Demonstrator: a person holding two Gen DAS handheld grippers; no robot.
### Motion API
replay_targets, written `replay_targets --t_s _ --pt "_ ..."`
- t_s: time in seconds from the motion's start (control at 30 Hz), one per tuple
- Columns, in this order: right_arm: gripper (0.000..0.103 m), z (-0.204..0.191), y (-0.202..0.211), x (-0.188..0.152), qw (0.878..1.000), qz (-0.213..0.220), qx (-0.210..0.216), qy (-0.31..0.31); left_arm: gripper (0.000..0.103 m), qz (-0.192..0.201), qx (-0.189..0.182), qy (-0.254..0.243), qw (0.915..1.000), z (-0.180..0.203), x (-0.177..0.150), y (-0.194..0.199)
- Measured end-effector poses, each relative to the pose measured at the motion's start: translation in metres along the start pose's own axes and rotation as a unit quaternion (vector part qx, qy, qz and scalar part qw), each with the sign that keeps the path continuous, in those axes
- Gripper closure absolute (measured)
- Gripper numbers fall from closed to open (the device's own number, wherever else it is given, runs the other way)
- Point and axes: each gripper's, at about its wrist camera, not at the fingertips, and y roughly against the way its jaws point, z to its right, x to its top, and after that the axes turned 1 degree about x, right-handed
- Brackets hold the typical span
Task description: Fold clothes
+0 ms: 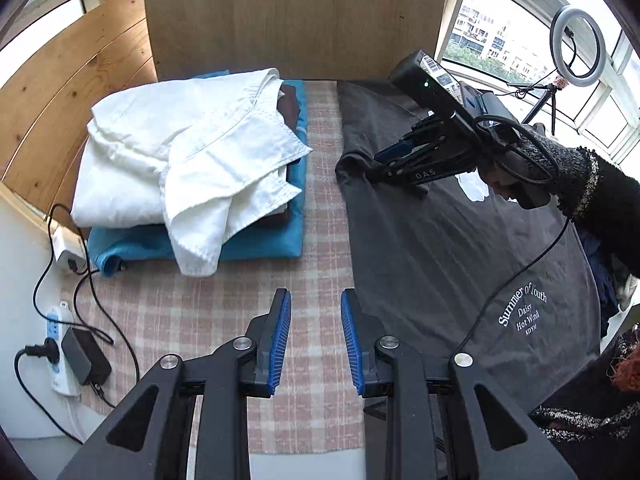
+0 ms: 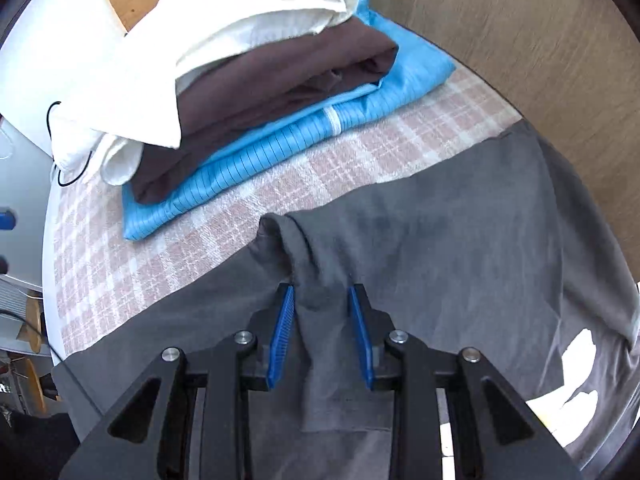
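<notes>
Daylight pours in from the windows (image 1: 500, 40) at two o'clock, blown out white. The white shirt (image 1: 180, 152) glares (almost no detail in the right wrist view). Shadows stay soft. Fisheye bending curves every edge, corners vignette black, and the wooden panel (image 2: 520, 40) smears slightly.

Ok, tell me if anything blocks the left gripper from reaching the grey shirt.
Nothing visible does. The left gripper hangs open over bare checked cloth, and the grey shirt edge lies right beside its right finger. The right gripper straddles a sleeve fold farther up.
</notes>
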Motion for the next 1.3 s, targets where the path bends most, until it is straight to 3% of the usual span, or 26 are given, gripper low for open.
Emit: replay_targets --t_s 0.17,0.23,0.37,0.43,0.5,0.63,0.73,0.77,0.83,0.9,1.03,1.2,1.3 --pt "0.071 -0.028 0.027 -0.01 0.999 0.001 0.044 0.005 0.075 -0.036 0.024 0.089 0.9951 -0.005 -0.119 0.027" --pt "0.071 -0.033 0.055 -0.021 0.997 0.022 0.073 -0.006 0.075 -0.049 0.012 0.128 0.9905 0.0 -0.164 0.023" --pt "0.071 -0.047 0.103 -0.062 0.997 0.04 0.073 -0.007 0.074 -0.059 -0.023 0.171 0.9833 0.022 -0.215 0.006" --pt "0.071 -0.056 0.113 -0.09 0.996 0.032 0.077 -0.01 0.074 -0.057 -0.032 0.17 0.9833 0.032 -0.223 0.0" --pt "0.071 -0.065 0.123 -0.117 0.996 0.024 0.081 -0.013 0.066 -0.055 -0.04 0.167 0.9836 0.037 -0.226 -0.005" --pt "0.071 -0.082 0.146 -0.169 0.995 0.011 0.094 -0.027 0.064 -0.06 -0.062 0.158 0.9836 0.039 -0.229 -0.017" --pt "0.071 -0.079 0.201 -0.188 0.991 0.047 0.107 -0.069 0.064 -0.063 -0.089 0.146 0.9833 0.037 -0.235 -0.015" --pt "0.071 -0.079 0.214 -0.187 0.993 0.057 0.075 -0.067 0.064 -0.062 -0.099 0.141 0.9831 0.037 -0.238 -0.012" --pt "0.049 -0.079 0.239 -0.184 0.995 0.078 0.011 -0.065 0.064 -0.063 -0.086 0.128 0.986 0.032 -0.242 -0.009" --pt "0.046 -0.078 0.255 -0.178 0.993 0.09 -0.043 -0.064 0.064 -0.063 -0.08 0.123 0.9872 0.028 -0.243 -0.013" --pt "0.046 -0.069 0.212 -0.144 0.993 0.066 -0.04 -0.092 0.064 -0.062 -0.102 0.108 0.9869 0.03 -0.237 -0.028" --pt "0.046 -0.077 0.171 -0.11 0.992 0.057 -0.041 -0.101 0.064 -0.074 -0.098 0.089 0.9884 0.025 -0.236 -0.045" --pt "0.046 -0.081 0.159 -0.094 0.991 0.055 -0.049 -0.109 0.064 -0.065 -0.125 0.101 0.9849 0.018 -0.234 -0.045"
